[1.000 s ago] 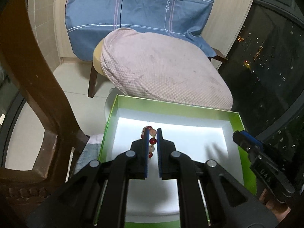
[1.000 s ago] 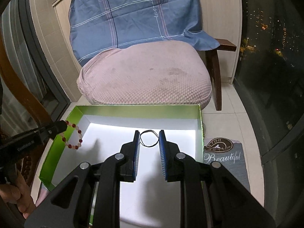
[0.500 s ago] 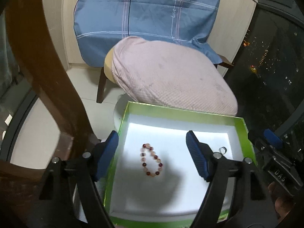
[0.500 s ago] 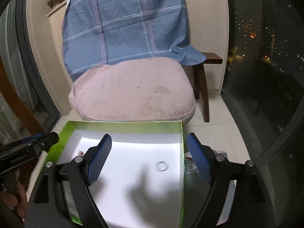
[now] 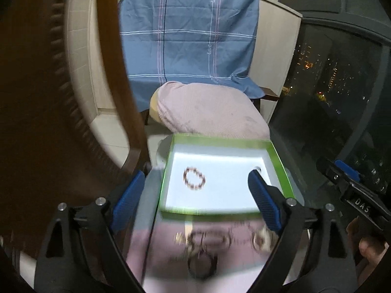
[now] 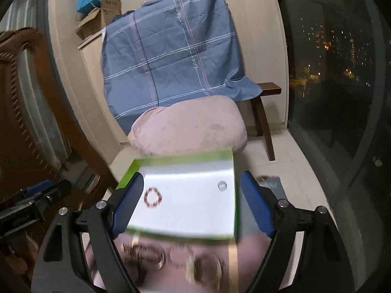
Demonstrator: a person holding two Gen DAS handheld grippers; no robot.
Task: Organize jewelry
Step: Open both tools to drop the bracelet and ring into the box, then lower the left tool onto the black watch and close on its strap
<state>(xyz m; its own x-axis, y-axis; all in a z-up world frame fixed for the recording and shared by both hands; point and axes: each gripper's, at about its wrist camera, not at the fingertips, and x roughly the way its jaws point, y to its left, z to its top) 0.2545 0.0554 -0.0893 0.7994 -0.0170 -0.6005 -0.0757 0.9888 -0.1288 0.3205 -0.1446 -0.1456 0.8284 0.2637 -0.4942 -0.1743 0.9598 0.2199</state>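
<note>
Jewelry [image 5: 207,240] waits nearest, blurry, on pink cloth [image 5: 171,263]. Left gripper [image 5: 195,200] is opening, right gripper [image 6: 193,204] wide, both empty. Pick one piece slowly. Farther, beads [image 5: 194,178] and ring [image 6: 222,185] lie in the box [image 5: 278,161].

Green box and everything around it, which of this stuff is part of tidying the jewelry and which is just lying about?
Part of the job:
- green box
- beaded bracelet in it
- small ring in it
- blurred loose jewelry on the pink cloth

Just lying about:
- pink cushion
- blue plaid sheet
- cardboard boxes
</note>
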